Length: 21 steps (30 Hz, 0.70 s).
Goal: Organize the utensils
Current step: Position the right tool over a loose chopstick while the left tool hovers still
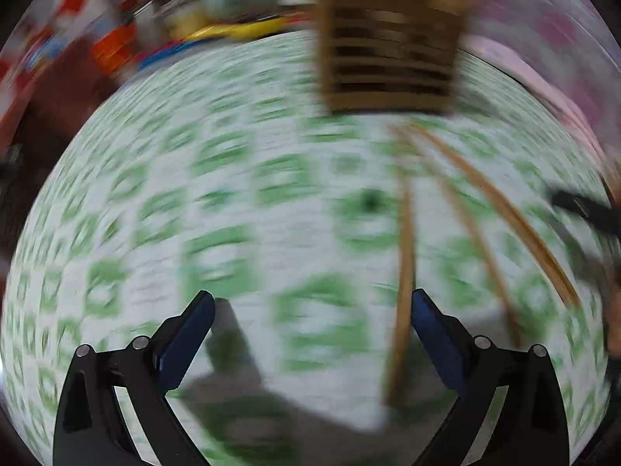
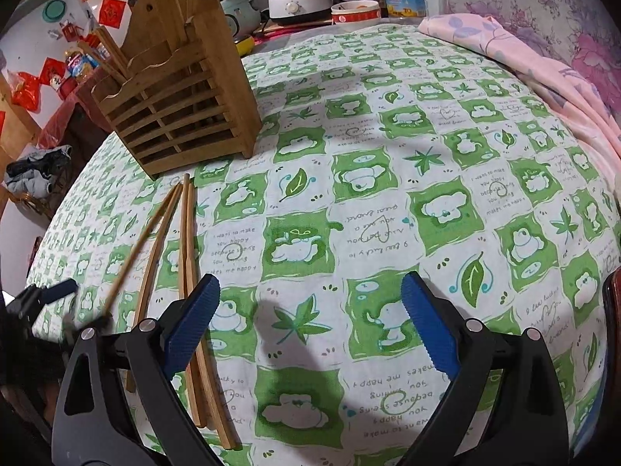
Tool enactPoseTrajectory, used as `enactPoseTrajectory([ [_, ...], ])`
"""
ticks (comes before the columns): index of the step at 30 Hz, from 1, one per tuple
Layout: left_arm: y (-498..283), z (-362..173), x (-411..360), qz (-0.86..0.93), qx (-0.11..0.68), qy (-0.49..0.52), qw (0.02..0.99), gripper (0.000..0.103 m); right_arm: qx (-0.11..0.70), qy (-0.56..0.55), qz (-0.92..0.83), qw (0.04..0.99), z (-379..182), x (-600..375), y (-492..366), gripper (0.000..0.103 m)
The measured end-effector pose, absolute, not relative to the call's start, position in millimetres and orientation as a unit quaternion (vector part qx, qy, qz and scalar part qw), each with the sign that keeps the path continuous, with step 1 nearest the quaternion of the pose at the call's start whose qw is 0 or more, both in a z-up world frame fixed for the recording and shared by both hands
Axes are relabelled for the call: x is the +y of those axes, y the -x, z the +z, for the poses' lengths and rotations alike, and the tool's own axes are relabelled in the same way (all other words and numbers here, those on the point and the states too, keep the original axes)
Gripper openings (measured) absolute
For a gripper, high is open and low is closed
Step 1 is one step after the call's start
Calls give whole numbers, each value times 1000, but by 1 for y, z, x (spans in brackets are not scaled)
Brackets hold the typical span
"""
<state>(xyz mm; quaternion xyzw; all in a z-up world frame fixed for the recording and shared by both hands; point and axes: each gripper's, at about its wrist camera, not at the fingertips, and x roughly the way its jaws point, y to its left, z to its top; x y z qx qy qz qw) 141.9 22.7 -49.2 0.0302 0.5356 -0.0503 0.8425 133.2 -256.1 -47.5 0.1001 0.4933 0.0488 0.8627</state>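
Note:
Several wooden chopsticks [image 2: 186, 240] lie loose on the green-and-white tablecloth [image 2: 388, 202], in front of a slatted wooden utensil holder [image 2: 174, 93] that has a few chopsticks standing in it. My right gripper [image 2: 310, 283] hovers open over the cloth, the loose chopsticks under its left finger. The left wrist view is motion-blurred. It shows my left gripper [image 1: 310, 303] open and empty, a chopstick [image 1: 403, 272] just inside its right finger, others [image 1: 504, 213] further right, and the holder [image 1: 388, 39] ahead. The left gripper's blue pad [image 2: 58, 291] shows at the right view's left edge.
A pink floral cloth [image 2: 524, 62] lies bunched at the table's far right. Kitchen appliances and a bowl [image 2: 299, 4] stand behind the table. Red bags and clutter [image 2: 27, 89] sit beyond the left edge. A dark gripper part [image 1: 582, 209] enters from the right.

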Motion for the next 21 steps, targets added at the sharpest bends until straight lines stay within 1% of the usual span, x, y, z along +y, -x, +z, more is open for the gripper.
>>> enactPoseTrajectory([
  [3,-144,-49,44,-11,531,-15,847,99,477,-105,70,870,-40,-256,-126,91],
  [7,-141,-48,41,-11,523,-26,852,99,446,-96,101,884,-27,-253,-105,90],
  [9,-142,-48,42,-12,524,-21,851,99,442,-80,109,887,-27,-251,-93,85],
  [11,-140,-49,43,-11,522,-22,853,99,449,-56,115,884,-30,-247,-82,73],
  [14,-139,-49,43,-12,521,-22,853,99,456,-15,138,879,-30,-238,-67,61],
  [21,-141,-48,43,-12,522,-22,853,99,446,56,177,876,-26,-220,-40,56],
])
